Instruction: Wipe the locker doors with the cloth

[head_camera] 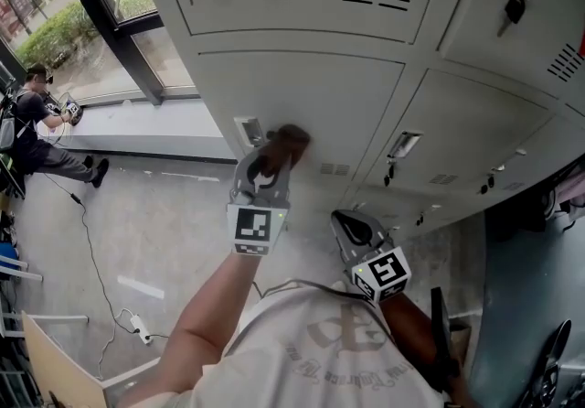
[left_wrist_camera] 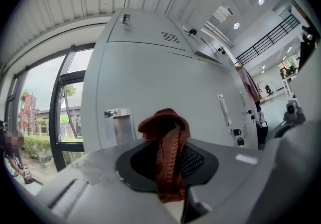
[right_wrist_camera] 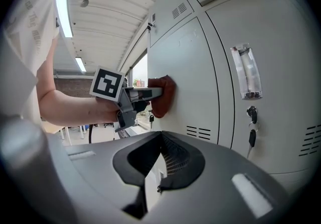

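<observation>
Left gripper clamped on the rust-red cloth, which I see pressed against the grey locker door just beside its label holder. Right gripper closed on nothing, held lower, apart from the cloth.

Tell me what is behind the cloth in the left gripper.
The grey locker door: the cloth, clamped in the left gripper, looks pressed against it. The patch of door under the cloth is covered and cannot be seen.

Door lies bare above and right of the cloth; label holder crowds its left, vent slots sit just below-right, a key hangs farther right.
</observation>
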`<state>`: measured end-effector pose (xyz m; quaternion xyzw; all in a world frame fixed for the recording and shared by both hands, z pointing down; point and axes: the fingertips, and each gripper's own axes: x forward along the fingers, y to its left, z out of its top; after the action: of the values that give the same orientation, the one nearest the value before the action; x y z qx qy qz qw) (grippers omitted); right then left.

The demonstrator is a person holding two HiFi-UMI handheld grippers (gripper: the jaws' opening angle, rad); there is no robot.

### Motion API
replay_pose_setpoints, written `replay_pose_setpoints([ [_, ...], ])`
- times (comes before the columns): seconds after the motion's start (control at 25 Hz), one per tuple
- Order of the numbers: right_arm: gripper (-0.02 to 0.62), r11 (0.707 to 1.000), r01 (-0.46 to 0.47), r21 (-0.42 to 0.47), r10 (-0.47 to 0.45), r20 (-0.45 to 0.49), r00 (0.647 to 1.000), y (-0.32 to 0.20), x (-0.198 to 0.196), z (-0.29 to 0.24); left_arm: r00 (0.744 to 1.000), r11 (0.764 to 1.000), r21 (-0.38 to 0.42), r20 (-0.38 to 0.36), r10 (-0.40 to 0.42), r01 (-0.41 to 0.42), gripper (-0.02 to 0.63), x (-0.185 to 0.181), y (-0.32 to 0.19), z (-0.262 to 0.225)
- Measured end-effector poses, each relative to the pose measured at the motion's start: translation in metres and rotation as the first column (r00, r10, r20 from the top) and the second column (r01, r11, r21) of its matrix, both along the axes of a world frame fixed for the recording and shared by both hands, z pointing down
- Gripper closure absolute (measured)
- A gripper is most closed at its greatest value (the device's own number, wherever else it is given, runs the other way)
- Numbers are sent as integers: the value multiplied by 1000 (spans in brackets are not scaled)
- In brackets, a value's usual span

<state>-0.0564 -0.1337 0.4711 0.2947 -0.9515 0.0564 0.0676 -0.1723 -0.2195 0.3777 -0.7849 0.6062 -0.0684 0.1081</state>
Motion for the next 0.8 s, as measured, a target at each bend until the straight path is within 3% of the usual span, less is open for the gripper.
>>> replay_pose_setpoints([
  [0.12, 588, 1000, 2, -6, -2, -4, 1000, -1, 0, 1, 997, 998, 21, -44, -61, 62, 522, -29, 4, -5],
  [0.28, 588, 1000, 5, -8, -5, -4, 1000, -3, -6, -1, 998, 997, 64, 35, -52, 50, 522, -51, 5, -7],
  [0.52, 588, 1000, 7, -4, -7, -10, 1000, 0, -10, -2, 998, 996, 85, 44, -39, 35, 522, -65, 12, -3],
  [0.56, 588, 1000, 4, -3, -4, -10, 1000, 0, -10, -2, 999, 996, 87, 20, -36, 34, 522, -69, 14, -3],
  [0.68, 588, 1000, 7, 0, -7, -9, 1000, -2, -13, -2, 986, 990, 116, -154, -63, 81, 523, -90, 24, -13],
  [0.8, 588, 1000, 5, 3, -5, -15, 1000, -2, -9, 0, 984, 989, 113, -162, -74, 93, 523, -106, 27, -1],
])
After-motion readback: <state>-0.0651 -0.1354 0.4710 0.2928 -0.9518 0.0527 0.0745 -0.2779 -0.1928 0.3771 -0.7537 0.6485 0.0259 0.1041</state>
